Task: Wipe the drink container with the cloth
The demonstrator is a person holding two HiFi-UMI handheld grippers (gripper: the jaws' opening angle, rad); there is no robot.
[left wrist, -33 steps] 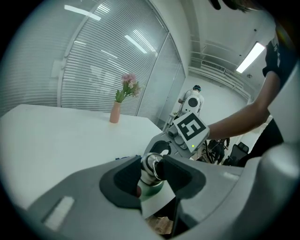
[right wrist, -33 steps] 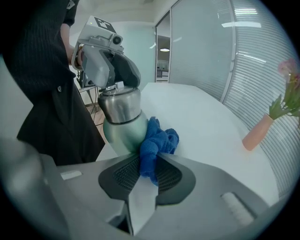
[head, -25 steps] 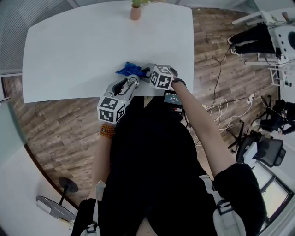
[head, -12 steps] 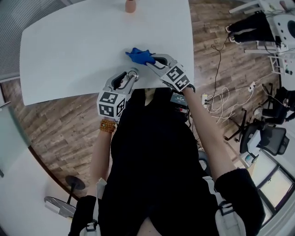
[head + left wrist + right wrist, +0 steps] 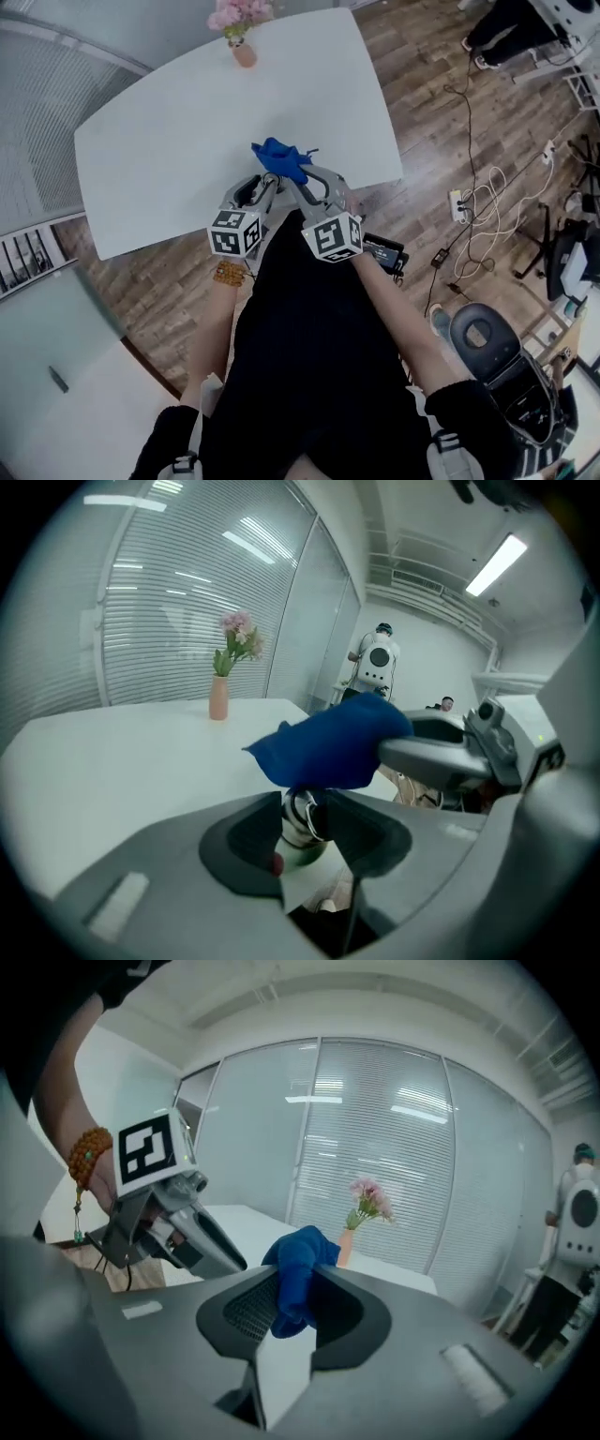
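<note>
My left gripper [image 5: 266, 184] is shut on a small metallic drink container [image 5: 302, 823], held upright between its jaws above the white table's [image 5: 159, 150] near edge. A blue cloth [image 5: 279, 157] lies bunched over the container's top and hides it in the head view. In the left gripper view the cloth [image 5: 334, 742] sits right above the container. My right gripper [image 5: 298, 176] is shut on the cloth [image 5: 294, 1277], its jaws close beside the left ones. The left gripper [image 5: 178, 1222] shows at the left of the right gripper view.
A pink vase of flowers [image 5: 243, 49] stands at the table's far edge. Wood floor with cables and a power strip [image 5: 473, 202] lies to the right, and an office chair [image 5: 487, 337] stands lower right. A person [image 5: 378, 658] stands in the background.
My right gripper has swung in beside the left one, bringing the blue cloth onto the container's top. The head view has shifted, so the table looks turned.
</note>
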